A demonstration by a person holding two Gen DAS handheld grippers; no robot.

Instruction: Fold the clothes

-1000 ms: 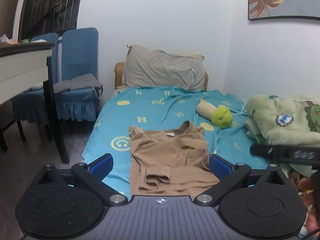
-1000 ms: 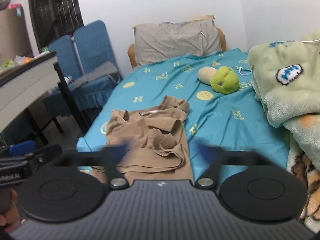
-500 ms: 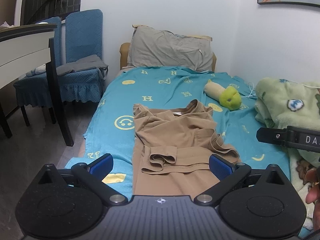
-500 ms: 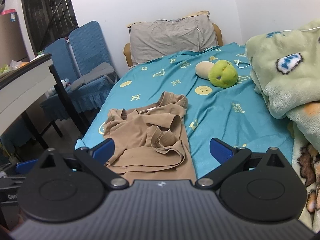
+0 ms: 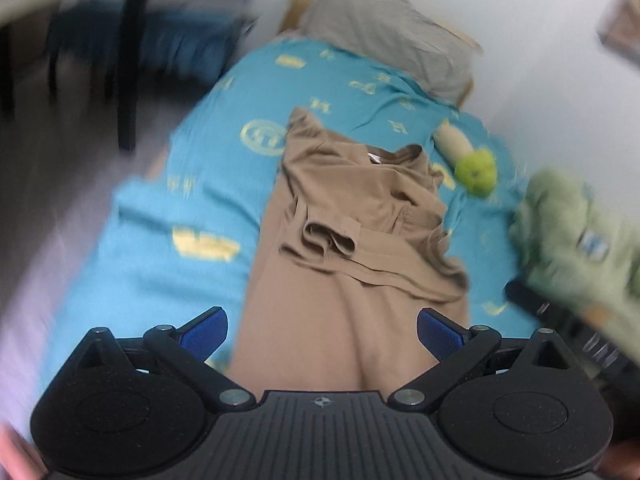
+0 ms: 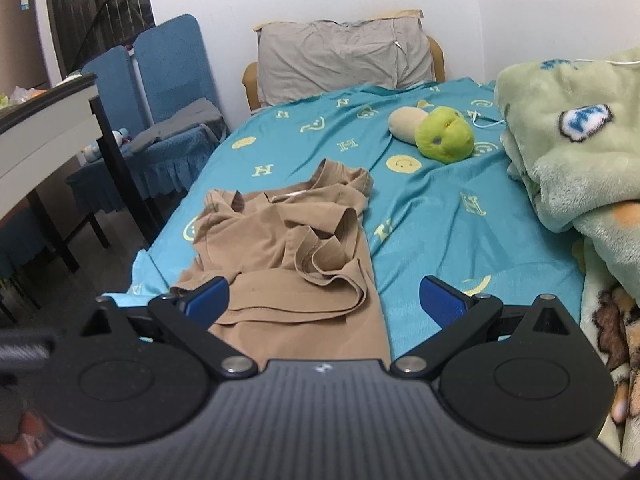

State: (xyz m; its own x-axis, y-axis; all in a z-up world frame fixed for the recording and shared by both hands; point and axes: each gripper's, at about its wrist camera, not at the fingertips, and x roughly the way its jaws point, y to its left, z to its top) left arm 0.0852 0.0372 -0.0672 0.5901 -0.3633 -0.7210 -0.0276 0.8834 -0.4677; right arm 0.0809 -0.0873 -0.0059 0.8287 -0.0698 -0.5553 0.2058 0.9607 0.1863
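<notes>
Left claw: my left gripper (image 5: 322, 330) has its blue pads spread wide with nothing between them; it now hangs over the near end of the shirt, closer and tilted further down than half a second ago.
Left view: it has gone blurred since the earlier frame, so I can't read fine detail at its edges.
Right claw: my right gripper (image 6: 324, 300) is also spread wide and empty, with its left pad (image 6: 208, 303) in front of the shirt's near left part; I can't tell if it touches.
Shirt: the tan shirt (image 6: 288, 256) lies rumpled on the teal bedsheet (image 6: 436, 208), sleeves bunched over its middle, in the same spot as before.
Right view: it sits a little nearer the shirt than in the earlier frame.
Nearby: a green plush toy (image 6: 444, 140) lies beyond the shirt and a green blanket (image 6: 568, 152) is heaped to the right.
</notes>
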